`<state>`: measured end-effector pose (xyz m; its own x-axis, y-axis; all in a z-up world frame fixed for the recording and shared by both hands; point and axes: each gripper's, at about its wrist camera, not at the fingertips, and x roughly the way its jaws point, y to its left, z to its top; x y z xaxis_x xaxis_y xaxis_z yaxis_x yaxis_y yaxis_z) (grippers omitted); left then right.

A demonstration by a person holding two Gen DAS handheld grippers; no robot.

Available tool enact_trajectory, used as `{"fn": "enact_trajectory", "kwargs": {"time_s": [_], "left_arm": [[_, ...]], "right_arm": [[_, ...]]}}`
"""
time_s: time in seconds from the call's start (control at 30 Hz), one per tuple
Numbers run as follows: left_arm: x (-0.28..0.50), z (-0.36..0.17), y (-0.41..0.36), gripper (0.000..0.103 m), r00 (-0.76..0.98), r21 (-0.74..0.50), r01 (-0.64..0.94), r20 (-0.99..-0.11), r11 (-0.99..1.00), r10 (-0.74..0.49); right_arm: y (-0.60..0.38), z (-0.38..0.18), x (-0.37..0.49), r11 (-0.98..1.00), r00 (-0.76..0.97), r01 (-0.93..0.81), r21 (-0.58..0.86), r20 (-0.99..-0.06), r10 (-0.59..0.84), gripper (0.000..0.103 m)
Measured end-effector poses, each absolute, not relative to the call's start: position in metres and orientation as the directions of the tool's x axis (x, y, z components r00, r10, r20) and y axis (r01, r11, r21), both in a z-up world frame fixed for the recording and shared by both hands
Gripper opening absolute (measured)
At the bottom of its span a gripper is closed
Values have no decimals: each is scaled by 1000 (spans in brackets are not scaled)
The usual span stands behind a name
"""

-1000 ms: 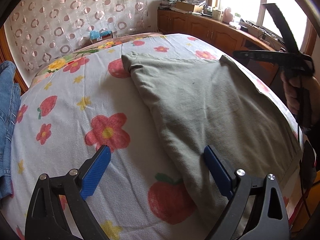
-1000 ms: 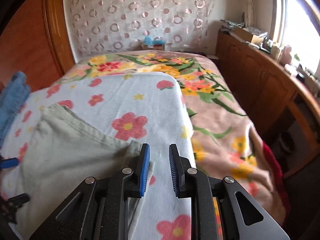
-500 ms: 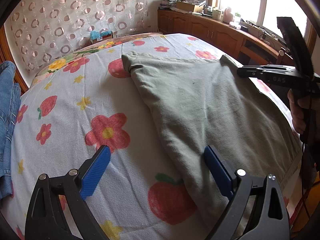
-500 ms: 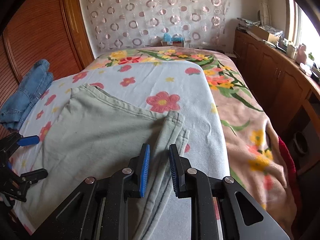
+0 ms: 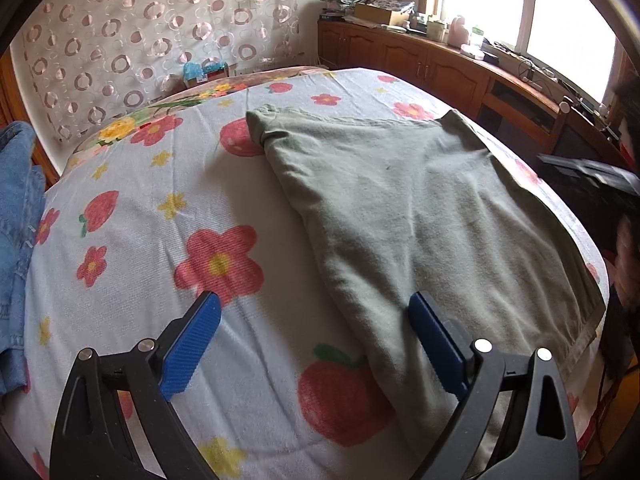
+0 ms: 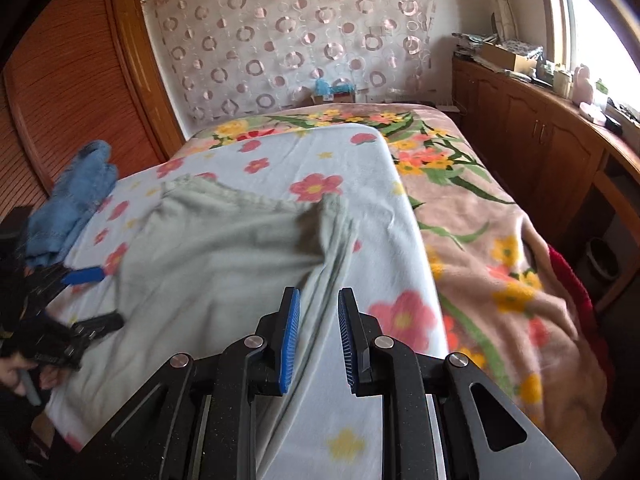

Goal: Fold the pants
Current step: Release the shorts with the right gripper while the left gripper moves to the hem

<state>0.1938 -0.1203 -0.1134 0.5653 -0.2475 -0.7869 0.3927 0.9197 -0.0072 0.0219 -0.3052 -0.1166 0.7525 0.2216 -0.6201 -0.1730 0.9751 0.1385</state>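
Grey-green pants (image 5: 420, 220) lie spread flat on the flowered sheet (image 5: 160, 240) of a bed. My left gripper (image 5: 312, 304) hovers wide open over their near left edge, its right finger above the cloth and its left finger above bare sheet. In the right wrist view the pants (image 6: 208, 256) fill the left middle, with one far corner bunched up. My right gripper (image 6: 319, 296) has a narrow gap between its pads; the pants' right edge runs below it and nothing is gripped. It shows blurred at the right edge of the left wrist view (image 5: 588, 172).
Blue jeans (image 6: 76, 200) are piled at the sheet's left side. A pink flowered blanket (image 6: 500, 240) covers the bed's right half. Wooden cabinets (image 6: 540, 140) with clutter run along the window wall; a wooden wardrobe (image 6: 80, 80) stands at the left.
My right gripper has drawn back from the pants' far right corner toward the near side, its gap unchanged. The left gripper and the pants have stayed put.
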Motion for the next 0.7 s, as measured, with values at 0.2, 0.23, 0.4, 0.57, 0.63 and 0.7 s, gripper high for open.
{"fn": "enact_trajectory", "kwargs": {"time_s": [0.2, 0.23, 0.4, 0.57, 0.63, 0.7], "left_arm": [[150, -83, -111, 95, 600, -54, 426, -730, 903, -327], [143, -80, -111, 95, 602, -58, 432, -725, 900, -336], [114, -72, -109, 85, 596, -74, 453, -715, 888, -364], [96, -80, -113, 78, 582, -76, 475, -720, 877, -377], [92, -83, -115, 75, 575, -79, 478, -724, 875, -380], [89, -86, -116, 75, 566, -87, 482, -728, 872, -386]], "right_arm": [[-301, -118, -38, 970, 756, -208, 127, -608, 242, 21], [-301, -120, -46, 967, 753, -211, 143, -607, 254, 21], [-304, -123, -66, 961, 741, -217, 174, -611, 278, 21], [-301, -127, -76, 962, 732, -217, 169, -624, 274, 21], [-301, -125, -74, 962, 729, -216, 165, -628, 271, 21], [-300, -126, -72, 964, 722, -209, 164, -640, 265, 21]]}}
